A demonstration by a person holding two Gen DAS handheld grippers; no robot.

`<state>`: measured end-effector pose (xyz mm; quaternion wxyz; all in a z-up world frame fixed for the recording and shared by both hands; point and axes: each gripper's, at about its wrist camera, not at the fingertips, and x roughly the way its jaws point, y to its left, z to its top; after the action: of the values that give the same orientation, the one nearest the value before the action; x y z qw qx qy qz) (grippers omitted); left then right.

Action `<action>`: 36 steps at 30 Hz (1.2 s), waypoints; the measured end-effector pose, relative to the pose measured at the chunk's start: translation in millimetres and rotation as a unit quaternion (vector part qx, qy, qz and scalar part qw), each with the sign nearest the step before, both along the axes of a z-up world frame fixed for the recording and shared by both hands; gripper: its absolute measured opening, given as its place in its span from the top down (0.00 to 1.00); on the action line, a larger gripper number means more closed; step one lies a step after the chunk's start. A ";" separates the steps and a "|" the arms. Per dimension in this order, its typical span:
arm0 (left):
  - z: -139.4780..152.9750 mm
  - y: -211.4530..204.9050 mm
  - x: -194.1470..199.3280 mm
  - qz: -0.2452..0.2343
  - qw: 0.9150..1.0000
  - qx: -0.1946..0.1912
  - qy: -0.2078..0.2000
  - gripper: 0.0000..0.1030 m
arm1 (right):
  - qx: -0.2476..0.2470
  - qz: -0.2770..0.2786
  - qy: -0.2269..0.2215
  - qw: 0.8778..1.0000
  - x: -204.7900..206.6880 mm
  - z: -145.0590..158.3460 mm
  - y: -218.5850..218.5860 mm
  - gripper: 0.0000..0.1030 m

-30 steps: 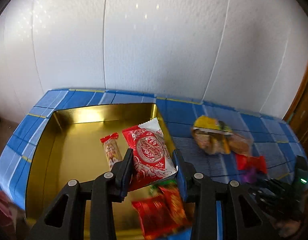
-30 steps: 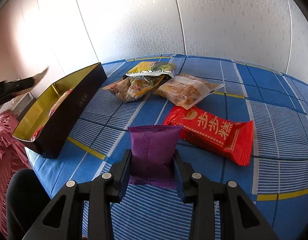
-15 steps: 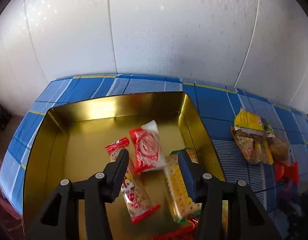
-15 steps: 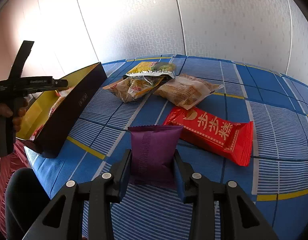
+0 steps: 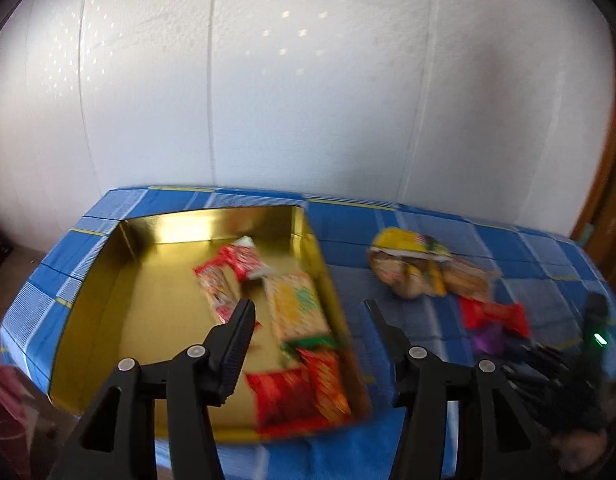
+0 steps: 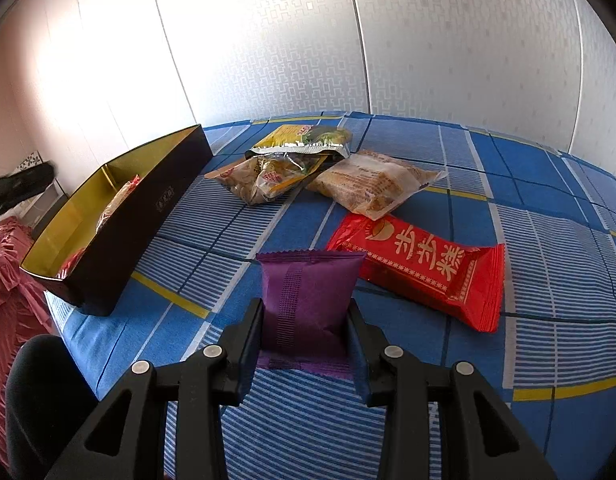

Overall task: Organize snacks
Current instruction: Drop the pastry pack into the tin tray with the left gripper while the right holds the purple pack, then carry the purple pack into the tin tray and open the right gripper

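Two large surfaces frame the work: a blue checked cloth covering the table, and on it a gold-lined tray with dark outer walls, set toward the left end.

Tray contents, as the blurred left wrist view shows them: a yellow-and-green cracker pack, red-and-white wrappers toward the far wall, and red packets at the near corner.

Loose items on the cloth, largest first: an opened yellow foil bag lying over a clear bag of mixed snacks; a clear pack of brown cakes beside them; a long red packet with yellow characters, its long axis running from near the tray side out to the right.

The purple pouch lies nearest the right gripper. Both fingers are pressed against the pouch's sides, so the right gripper is clamped on it. The pouch's long axis points straight ahead along the fingers.

The left gripper is spread wide and holds nothing; it hangs above the tray's right wall.

Governing relation: the tray lies to the left of the right gripper and ahead of it, across bare cloth. The likely next move is to carry the pouch leftward over the dark wall.
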<state>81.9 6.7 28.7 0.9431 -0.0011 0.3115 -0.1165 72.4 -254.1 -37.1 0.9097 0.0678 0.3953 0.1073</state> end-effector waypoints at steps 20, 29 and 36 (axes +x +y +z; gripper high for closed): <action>-62.7 -46.6 -66.3 -0.074 0.995 0.025 0.057 0.47 | -0.023 -0.001 -0.014 1.000 -3.1 -0.2 5.9 0.62; -88.4 -38.8 -57.2 -0.045 0.996 0.021 0.074 0.47 | -0.027 -0.001 -0.016 1.000 -3.2 -0.4 5.9 0.62; -100.0 -24.8 -50.6 -0.021 0.997 -0.012 0.080 0.47 | -0.035 -0.001 -0.021 0.999 -4.1 -0.5 7.1 0.62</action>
<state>31.4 -18.1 -71.2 0.9124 -0.0155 0.3843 -0.1397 68.2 -247.0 -37.6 0.9196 0.0345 0.3799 0.0940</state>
